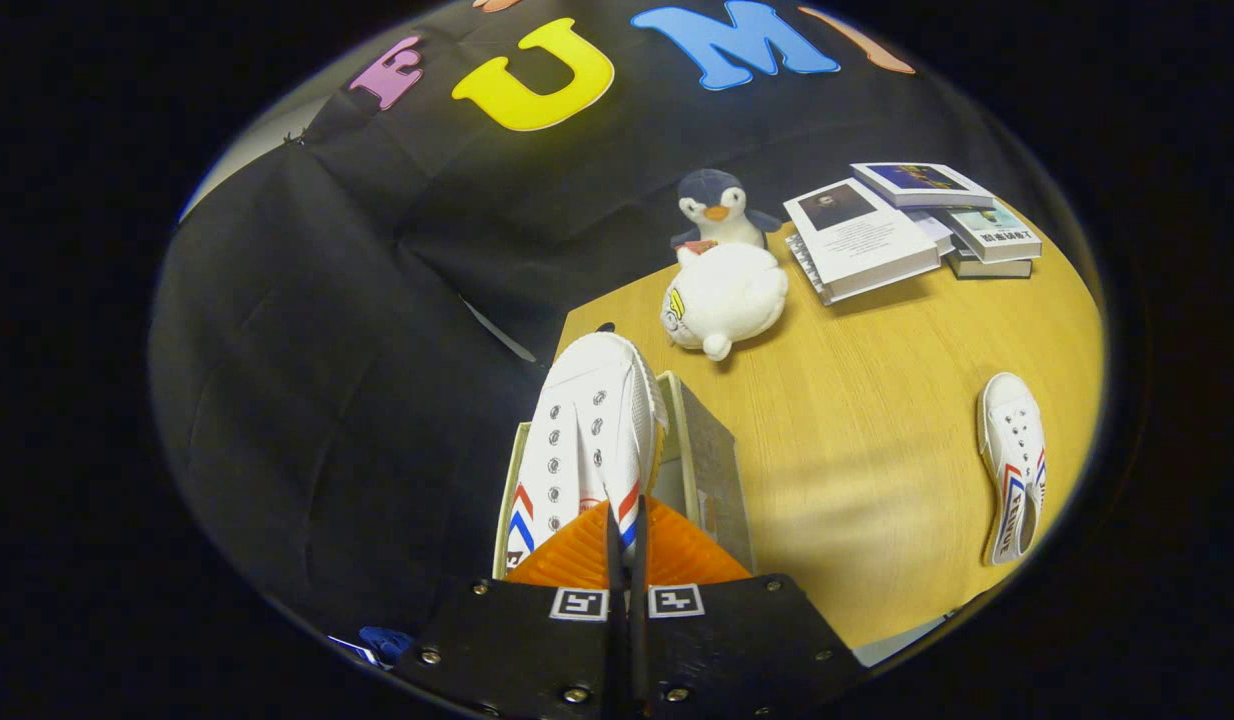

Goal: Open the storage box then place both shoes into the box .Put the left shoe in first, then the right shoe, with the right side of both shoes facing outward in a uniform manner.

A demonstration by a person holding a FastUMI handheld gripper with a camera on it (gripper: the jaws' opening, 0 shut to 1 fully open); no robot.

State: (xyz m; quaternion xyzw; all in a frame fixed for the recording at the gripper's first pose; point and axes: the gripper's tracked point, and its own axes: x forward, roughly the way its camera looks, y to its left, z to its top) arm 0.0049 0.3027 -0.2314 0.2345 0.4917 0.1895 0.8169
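Observation:
My gripper point(625, 540) is shut on a white canvas shoe point(582, 440) with red and blue stripes, both fingers pinching its side wall near the heel. The shoe hangs toe-forward just ahead of the fingers, over the open storage box point(702, 450), whose pale rim and grey wall show on either side of it. A second white shoe point(1014, 465) of the same kind lies on the wooden table point(857, 420), well off to the right of the box, its opening toward me.
Beyond the box lie a white plush toy point(725, 298) and a penguin plush point(715, 208). Past them to the right sits a pile of books point(907, 225). Black cloth hangs left of the table.

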